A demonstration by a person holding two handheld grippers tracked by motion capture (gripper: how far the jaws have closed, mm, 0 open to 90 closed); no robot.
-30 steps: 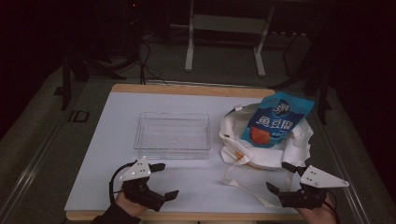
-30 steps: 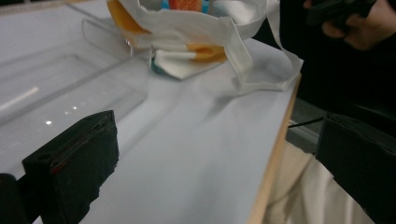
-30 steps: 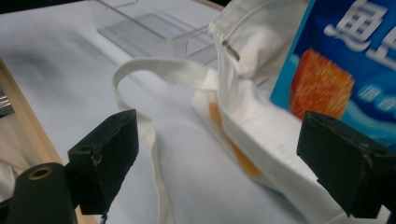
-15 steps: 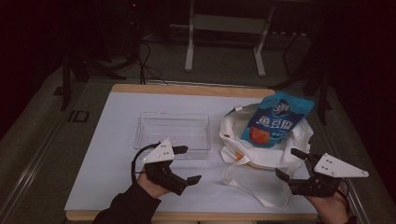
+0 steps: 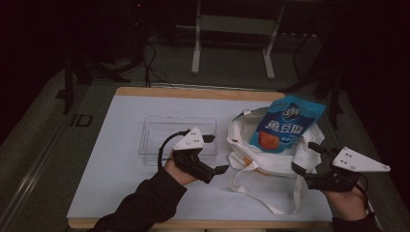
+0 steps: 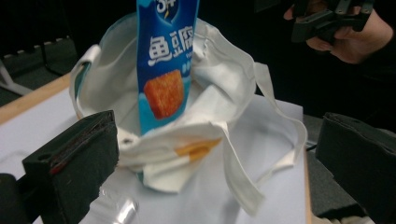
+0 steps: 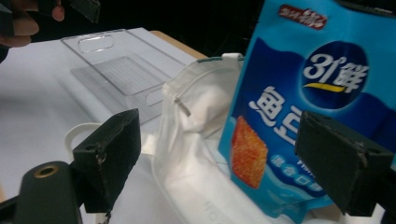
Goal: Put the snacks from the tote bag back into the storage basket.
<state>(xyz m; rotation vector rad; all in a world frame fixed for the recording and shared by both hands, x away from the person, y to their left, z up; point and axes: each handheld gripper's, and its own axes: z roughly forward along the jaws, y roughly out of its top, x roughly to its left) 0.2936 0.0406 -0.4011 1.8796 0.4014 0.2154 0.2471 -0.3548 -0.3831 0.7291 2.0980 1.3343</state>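
the bench (image 5: 121,193) is a white board with a wooden far edge, and most of its right half is taken by a white cloth tote bag (image 5: 283,162), slumped open with its straps trailing toward the near edge. to the left of the bag, touching or almost touching it, lies a clear plastic tray (image 5: 159,133), empty as far as i can see. out of the bag's mouth stands a blue snack pouch (image 5: 287,125), its long axis running up and leaning toward the far right, lower end sunk in the cloth. the left tongs (image 5: 212,154) sit just left of the bag, over the tray's near right corner, jaws wide and holding nothing, pointing right at the bag. the right tongs (image 5: 307,157) hover at the bag's near right edge, also wide and empty; in the right gripper view the pouch (image 7: 317,112) lies straight ahead between the jaws. i'd judge the right hand the nearer one to take the pouch.
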